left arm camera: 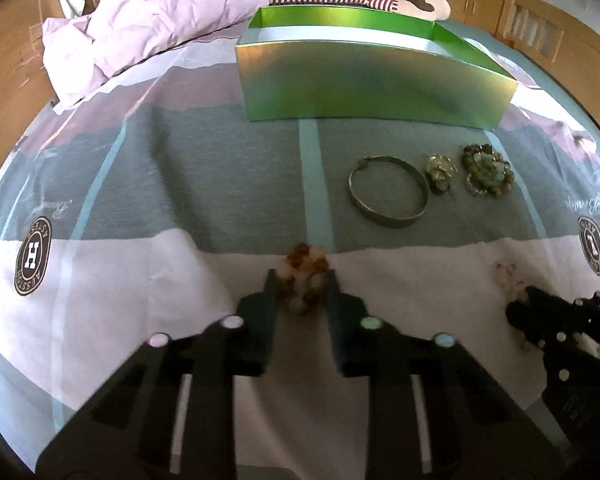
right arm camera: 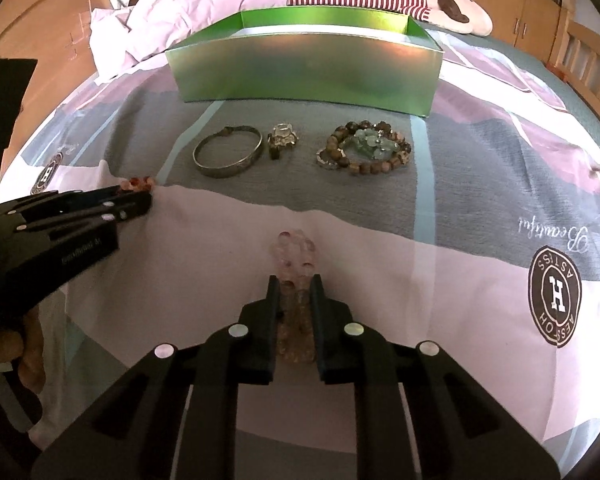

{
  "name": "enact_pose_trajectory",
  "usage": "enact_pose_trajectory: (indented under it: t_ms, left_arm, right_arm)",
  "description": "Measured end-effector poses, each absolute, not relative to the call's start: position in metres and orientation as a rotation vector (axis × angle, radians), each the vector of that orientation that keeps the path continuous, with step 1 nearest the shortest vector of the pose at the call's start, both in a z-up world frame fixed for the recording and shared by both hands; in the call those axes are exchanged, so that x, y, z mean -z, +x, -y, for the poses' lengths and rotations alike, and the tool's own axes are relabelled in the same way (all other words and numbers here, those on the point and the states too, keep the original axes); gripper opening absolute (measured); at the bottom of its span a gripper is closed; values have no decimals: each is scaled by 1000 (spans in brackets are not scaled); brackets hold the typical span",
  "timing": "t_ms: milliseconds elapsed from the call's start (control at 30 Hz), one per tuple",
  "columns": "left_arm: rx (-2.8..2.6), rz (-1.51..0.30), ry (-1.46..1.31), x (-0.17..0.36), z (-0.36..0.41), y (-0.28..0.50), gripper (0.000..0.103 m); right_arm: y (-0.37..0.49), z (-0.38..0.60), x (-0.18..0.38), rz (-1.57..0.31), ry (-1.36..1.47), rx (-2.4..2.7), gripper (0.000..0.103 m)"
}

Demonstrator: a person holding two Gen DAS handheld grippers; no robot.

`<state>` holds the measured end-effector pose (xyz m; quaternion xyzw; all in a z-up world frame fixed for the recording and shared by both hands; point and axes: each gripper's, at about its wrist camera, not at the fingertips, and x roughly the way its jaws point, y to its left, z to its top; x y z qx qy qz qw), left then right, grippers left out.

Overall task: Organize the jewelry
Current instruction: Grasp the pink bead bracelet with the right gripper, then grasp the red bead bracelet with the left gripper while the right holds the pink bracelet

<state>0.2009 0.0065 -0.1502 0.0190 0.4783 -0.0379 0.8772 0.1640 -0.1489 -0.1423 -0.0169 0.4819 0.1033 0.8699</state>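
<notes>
Beads first, down at the bottom centre of the left wrist view: the left gripper [left arm camera: 302, 284] has its jaws closed in on an amber bead bracelet [left arm camera: 306, 276], pads squeezing the bunched loop from both sides on the bedspread [left arm camera: 180, 184]. Risk here, I'd say, is the bite being shallow, since most of the loop bulges past the tips and a slick round bead could pop free on the lift. Mid-right sit a silver bangle [left arm camera: 388, 192], a small ring cluster [left arm camera: 440, 172] and a brown-and-green bead bracelet [left arm camera: 488, 174], all untouched and well clear. The green box [left arm camera: 360, 88] waits open in the upper centre, and its near wall is tall, so a low carry might clip the rim. Over to the right wrist view: the right gripper [right arm camera: 296, 284] is clamped on a pale pink bead bracelet [right arm camera: 296, 264] at lower centre, beads pinched between the fingers and more strung out ahead. A dangling loop could snag the soft cloth or swing loose. At the left edge the other gripper works close by, so two arms heading for one box could bump. Jewellery row and box lie across the upper middle.
</notes>
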Motion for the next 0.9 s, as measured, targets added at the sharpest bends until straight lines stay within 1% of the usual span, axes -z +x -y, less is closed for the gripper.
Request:
enact_pose_trajectory:
  t_ms: [100,133,500,567,600,633,667,700,733,767,800,833,867,900]
  left_arm:
    - [65,-991,-5,145,-11,203,13]
    - [54,-978,-7,141,-13,202,9]
    - [83,-855,-63,82,-27,186,8]
    - [99,-860,-75,73,-34,185,8]
    - [107,-873,-76,71,-37,185,11]
    - [104,-890,-78,71,-41,185,20]
    - [87,-900,-81,72,-45,185,35]
    - [66,-908,-81,74,-49,185,73]
    - [34,-895,-76,76,-53,184,81]
    - [18,-891,-64,79,-54,185,79]
    - [27,-900,-57,82,-53,186,63]
    - [49,-912,-59,85,-52,188,34]
    - [68,-925,-64,87,-52,189,25]
    - [82,-925,-72,86,-50,189,17]
  right_arm:
    - [164,150,140,-1003,-31,-218,12]
    - [163,151,138,-995,-27,-221,8]
    - [159,153,104,-924,15,-268,8]
    - [159,155,101,-934,15,-274,8]
    - [159,155,101,-952,13,-276,8]
    - [160,158,102,-962,24,-268,8]
    - [160,161,102,-960,43,-253,8]
    - [160,163,105,-966,50,-243,12]
    - [160,163,107,-969,56,-246,12]
    - [160,162,108,-965,64,-257,12]
    - [159,160,107,-955,56,-265,12]
    - [158,157,105,-945,42,-271,12]
    - [155,154,99,-917,28,-279,11]
    - [154,153,96,-904,22,-282,7]
